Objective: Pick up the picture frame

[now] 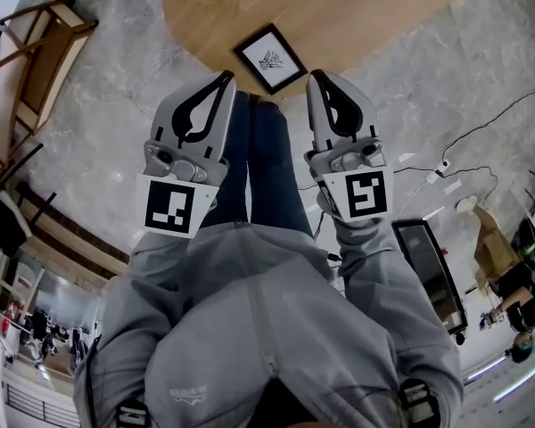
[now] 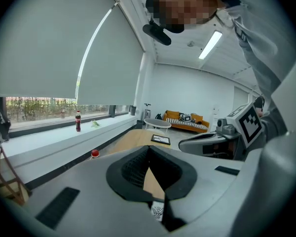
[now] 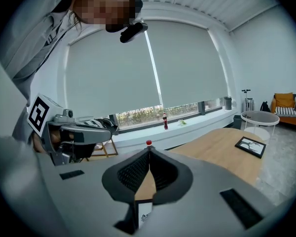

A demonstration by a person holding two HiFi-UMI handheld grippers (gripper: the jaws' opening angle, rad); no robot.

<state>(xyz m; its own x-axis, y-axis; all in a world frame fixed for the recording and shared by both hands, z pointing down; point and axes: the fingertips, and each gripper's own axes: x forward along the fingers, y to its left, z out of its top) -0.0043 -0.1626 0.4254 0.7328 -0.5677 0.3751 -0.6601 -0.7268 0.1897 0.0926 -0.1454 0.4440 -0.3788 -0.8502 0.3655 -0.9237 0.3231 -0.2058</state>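
The black-rimmed rectangular picture frame [image 1: 269,58] lies flat near the 6 o'clock edge of the round light-wood tabletop [image 1: 339,7], long axis roughly 11 to 5 o'clock. The left tool [image 1: 223,78] and right tool [image 1: 315,78] have jaws pressed together, empty, clear of the frame.

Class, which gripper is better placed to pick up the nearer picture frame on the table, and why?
Right, narrowly. In the head view the right gripper has its tip nearer a corner of the frame than the left gripper. Both jaws are shut and must open first.
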